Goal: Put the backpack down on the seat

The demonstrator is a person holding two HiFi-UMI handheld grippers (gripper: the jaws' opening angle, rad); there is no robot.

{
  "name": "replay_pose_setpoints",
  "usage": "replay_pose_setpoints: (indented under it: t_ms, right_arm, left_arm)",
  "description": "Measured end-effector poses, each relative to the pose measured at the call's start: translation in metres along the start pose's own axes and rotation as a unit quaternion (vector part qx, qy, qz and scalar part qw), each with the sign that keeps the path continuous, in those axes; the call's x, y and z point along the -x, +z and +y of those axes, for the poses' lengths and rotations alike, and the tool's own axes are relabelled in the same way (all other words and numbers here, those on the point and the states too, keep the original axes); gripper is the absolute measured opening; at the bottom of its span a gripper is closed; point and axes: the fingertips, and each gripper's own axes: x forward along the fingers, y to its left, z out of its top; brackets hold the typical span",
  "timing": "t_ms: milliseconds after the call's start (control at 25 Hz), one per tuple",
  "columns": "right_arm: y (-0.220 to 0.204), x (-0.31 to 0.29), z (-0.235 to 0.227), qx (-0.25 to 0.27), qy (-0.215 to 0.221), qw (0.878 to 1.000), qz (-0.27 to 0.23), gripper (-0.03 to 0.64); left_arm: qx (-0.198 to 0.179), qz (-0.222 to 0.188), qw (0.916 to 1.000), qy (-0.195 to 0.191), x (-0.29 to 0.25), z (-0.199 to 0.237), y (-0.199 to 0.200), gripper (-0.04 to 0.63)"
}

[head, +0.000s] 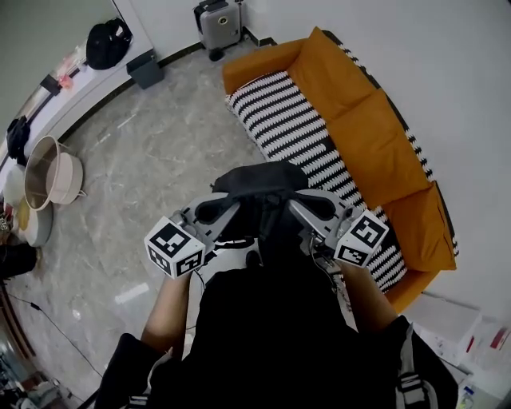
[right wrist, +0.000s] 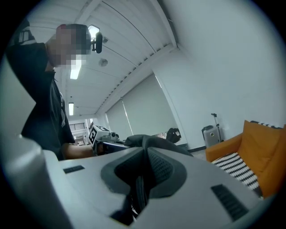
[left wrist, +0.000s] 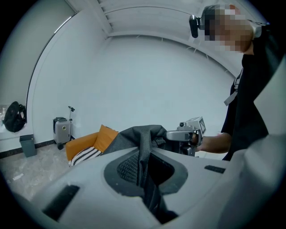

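Note:
I hold a black backpack (head: 263, 311) in the air in front of the person, its top (head: 257, 180) bunched between both grippers. The left gripper (head: 225, 211) is shut on a black strap (left wrist: 144, 154) of the backpack, pinched tight between its jaws. From the other side the right gripper (head: 306, 211) is likewise shut on a dark strap (right wrist: 142, 175). The seat is an orange sofa (head: 375, 136) with a black-and-white striped cover (head: 297, 132), ahead and to the right, apart from the backpack. Each gripper view shows the other gripper past the bunched fabric: the right gripper (left wrist: 189, 132), the left gripper (right wrist: 103, 139).
A grey suitcase (head: 219, 24) stands by the wall beyond the sofa's far end. A dark bin (head: 145, 69) and a black bag (head: 108, 44) are at the back left. Pale basins (head: 52, 177) sit on the marble floor (head: 152, 168) at the left. White boxes (head: 471, 331) lie at the lower right.

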Motion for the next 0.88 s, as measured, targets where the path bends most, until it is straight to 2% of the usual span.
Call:
replay_pose_setpoints:
  t_ms: [400, 880]
  right_arm:
    - [0.019, -0.044, -0.104, -0.017, 0.004, 1.0, 0.018, 0.041]
    - [0.087, -0.073, -0.22, 0.003, 0.018, 1.0, 0.0, 0.041]
  left_arm:
    - [0.019, 0.033, 0.9993, -0.002, -0.063, 0.071, 0.019, 0.028]
    - [0.005, 0.02, 0.9997, 0.012, -0.146, 0.155, 0.089, 0.028]
